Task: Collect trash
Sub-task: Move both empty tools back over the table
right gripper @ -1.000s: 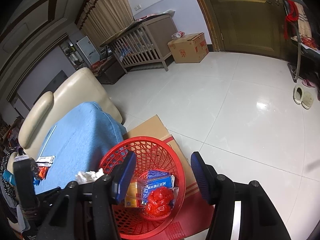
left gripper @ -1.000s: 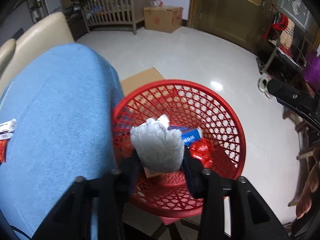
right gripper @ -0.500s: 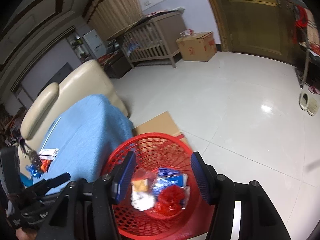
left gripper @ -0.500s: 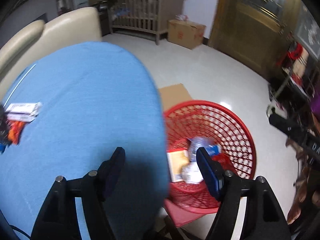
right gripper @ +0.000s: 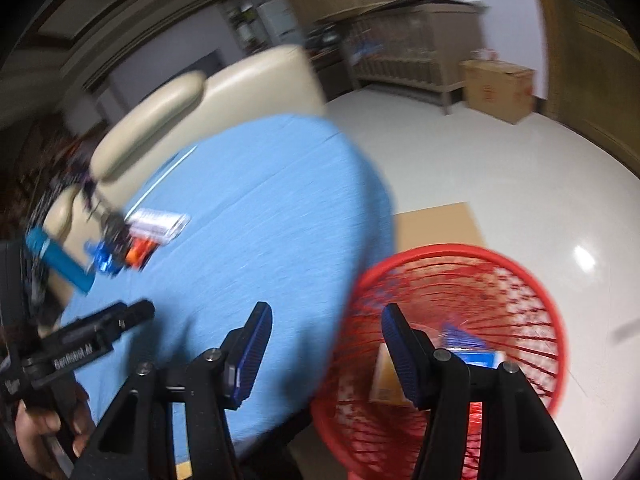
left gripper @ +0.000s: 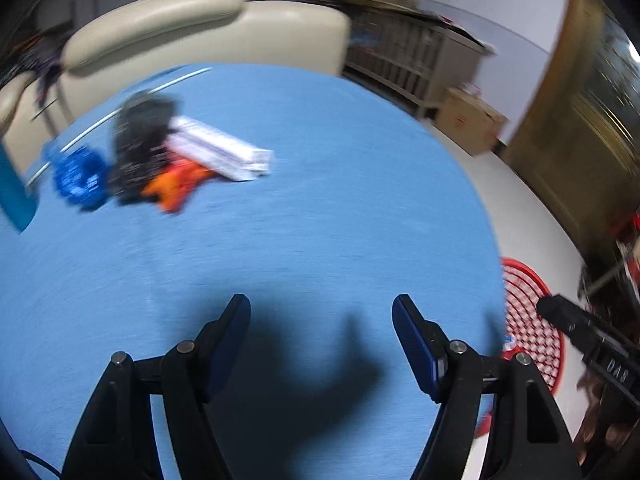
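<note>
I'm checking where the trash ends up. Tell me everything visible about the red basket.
The red basket is round, open-topped plastic lattice with a solid rim, standing upright on the floor beside the blue-covered table, partly over a flat cardboard sheet. Inside lie blurred items: something blue, something tan, something red. Nothing grips it.

left gripper [left gripper: 321,320] fingers apart, right gripper [right gripper: 327,326] likewise empty
</note>
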Demonstrator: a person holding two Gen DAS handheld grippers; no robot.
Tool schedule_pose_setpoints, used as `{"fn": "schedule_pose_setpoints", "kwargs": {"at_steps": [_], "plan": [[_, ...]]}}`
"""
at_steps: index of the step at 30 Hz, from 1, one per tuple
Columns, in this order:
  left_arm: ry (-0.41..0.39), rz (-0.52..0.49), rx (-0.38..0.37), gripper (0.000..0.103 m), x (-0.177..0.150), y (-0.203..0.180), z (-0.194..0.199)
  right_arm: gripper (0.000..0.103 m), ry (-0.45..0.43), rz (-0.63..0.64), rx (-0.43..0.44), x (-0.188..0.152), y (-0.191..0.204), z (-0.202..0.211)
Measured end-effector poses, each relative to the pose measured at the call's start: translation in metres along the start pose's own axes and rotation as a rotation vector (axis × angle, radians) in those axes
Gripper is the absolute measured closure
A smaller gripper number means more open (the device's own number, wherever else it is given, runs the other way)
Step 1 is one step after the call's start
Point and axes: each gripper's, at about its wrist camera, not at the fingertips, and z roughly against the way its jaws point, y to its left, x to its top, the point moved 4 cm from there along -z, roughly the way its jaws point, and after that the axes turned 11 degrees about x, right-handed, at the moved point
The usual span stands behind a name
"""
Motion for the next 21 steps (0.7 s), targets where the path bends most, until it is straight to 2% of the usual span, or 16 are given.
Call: {"fn": "schedule_pose_setpoints", "kwargs": {"at_steps": [5, 11, 15, 21], "plan": [[0.000, 0.088, 0.056, 0.029, -0.004, 0.050, -0.006, 0.042, 0.126, 0.134, 0.078, 0.004, 0.048, -0.050], [0.019, 0.178, 0.104, 0.029, -0.013, 0.103, -0.013, 0.042, 0.203, 0.251, 0.130, 0.021, 0.089, -0.104], [0.034, 0.219, 0.117, 0.029, -0.015, 0.123, -0.021, 0.042, 0.239, 0.316, 0.152, 0.042, 0.115, -0.140], [0.037, 0.227, 0.131, 0.029, -0.012, 0.135, -0.025, 0.042, 0.298, 0.437, 0.211, 0.072, 0.150, -0.184]]}}
